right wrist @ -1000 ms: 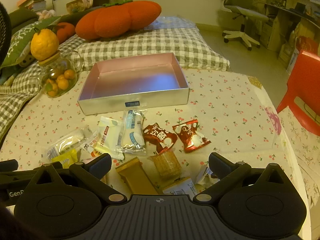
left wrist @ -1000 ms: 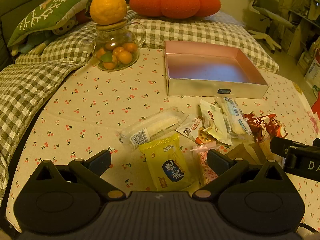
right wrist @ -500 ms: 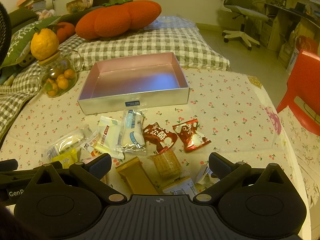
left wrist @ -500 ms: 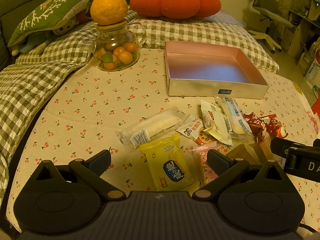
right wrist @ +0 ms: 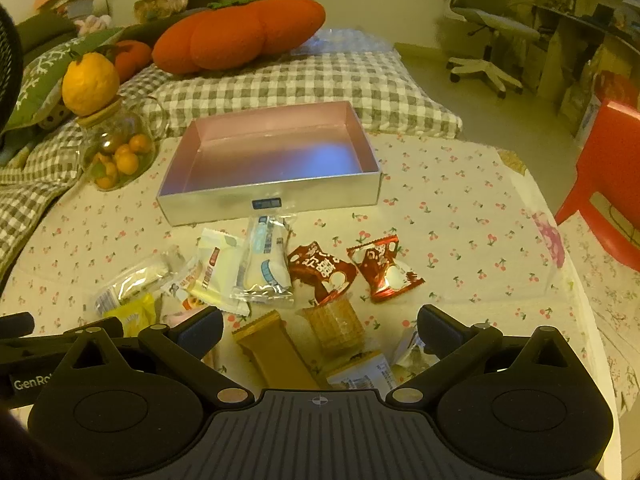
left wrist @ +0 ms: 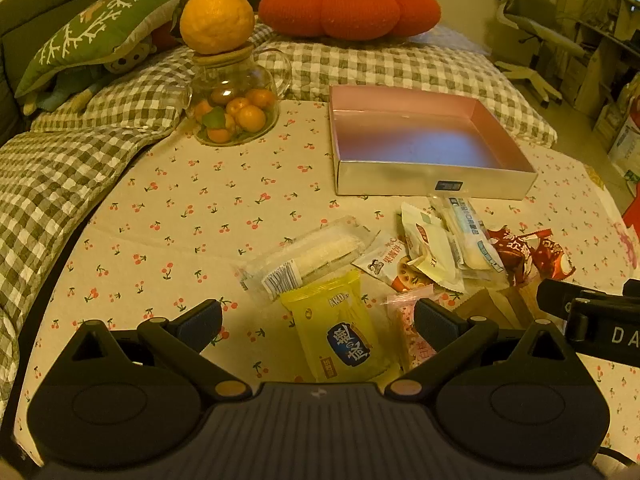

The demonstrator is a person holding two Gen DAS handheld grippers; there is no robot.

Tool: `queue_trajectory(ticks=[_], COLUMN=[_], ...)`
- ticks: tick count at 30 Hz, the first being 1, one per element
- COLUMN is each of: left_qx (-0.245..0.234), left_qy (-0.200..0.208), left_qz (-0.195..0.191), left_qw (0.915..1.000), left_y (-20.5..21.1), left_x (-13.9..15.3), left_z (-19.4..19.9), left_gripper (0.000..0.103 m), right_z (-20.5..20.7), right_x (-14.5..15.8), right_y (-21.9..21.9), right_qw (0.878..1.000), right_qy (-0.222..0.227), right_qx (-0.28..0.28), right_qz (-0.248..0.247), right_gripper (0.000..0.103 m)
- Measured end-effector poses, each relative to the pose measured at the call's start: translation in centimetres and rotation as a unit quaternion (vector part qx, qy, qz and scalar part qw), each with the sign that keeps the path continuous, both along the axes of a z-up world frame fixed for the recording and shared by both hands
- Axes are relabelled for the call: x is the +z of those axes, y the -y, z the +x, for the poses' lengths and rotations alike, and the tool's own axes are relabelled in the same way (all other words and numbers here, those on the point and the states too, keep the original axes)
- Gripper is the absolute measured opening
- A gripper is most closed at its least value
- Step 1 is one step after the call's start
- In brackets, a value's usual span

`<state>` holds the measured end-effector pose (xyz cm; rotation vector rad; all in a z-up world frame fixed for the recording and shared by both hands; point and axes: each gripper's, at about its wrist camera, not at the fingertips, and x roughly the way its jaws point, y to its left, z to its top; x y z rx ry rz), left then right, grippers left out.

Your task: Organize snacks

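**Nothing boxed yet: both claws poised over the pile**

The snacks [right wrist: 280, 280] lie in a loose heap on the counter [left wrist: 180, 208], toward its near edge, just in front of the box [right wrist: 272, 160]. And that box is bare inside, so by my reading the sorting has not begun; this is the first pick being lined up.

The left claw [left wrist: 318, 316] hangs wide open with nothing in it, right above the yellow packet [left wrist: 340, 336], a clear-wrapped bar [left wrist: 304, 258] just beyond. The right claw [right wrist: 320, 326] is spread just as wide, empty too, over the tan wafer [right wrist: 272, 348] and a ridged cake [right wrist: 334, 324], two red candies [right wrist: 352, 270] farther out.

Next call, I'd say: drop onto one packet, close on its edge, carry it over the box's near wall. The wrappers overlap, so picking one cleanly is the trick.
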<state>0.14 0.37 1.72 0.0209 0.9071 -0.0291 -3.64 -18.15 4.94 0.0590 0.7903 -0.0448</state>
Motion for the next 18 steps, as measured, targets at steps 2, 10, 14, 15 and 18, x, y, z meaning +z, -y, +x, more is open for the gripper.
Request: queue_trajectory(ticks=[2,10,14,15,18], left_qx=[0.0,-0.002,-0.034,-0.05,-0.077], left_qy=[0.0,0.008,0.033,0.024,-0.011], left_qz=[0.0,0.004,0.009,0.011,-0.004], left_qw=[1.0,1.0,0.9988,0.9984,0.997], left_y=[0.0,-0.2,-0.3,-0.4,-0.8], left_x=[0.0,0.3,0.9,0.9,0.3], left_z=[0.0,0.1,0.4,0.7,1.6], left_gripper=[0.102,0.102,0.103,0.103,0.102], right_z=[0.0,0.3,0.8,0.9,1.5], right_x=[0.0,0.0,0.8,0.9,1.1], right_y=[0.0,0.1,0.7,0.9,1.6], right_qw=[1.0,1.0,0.999,0.999,0.998], right_qy=[-0.001,-0.006,-0.005,-0.005,-0.01], right_qx=[0.001,0.013,0.03,0.032,0.04], right_qz=[0.0,0.002,0.022,0.024,0.036], right_gripper=[0.103,0.103,0.103,0.103,0.103])
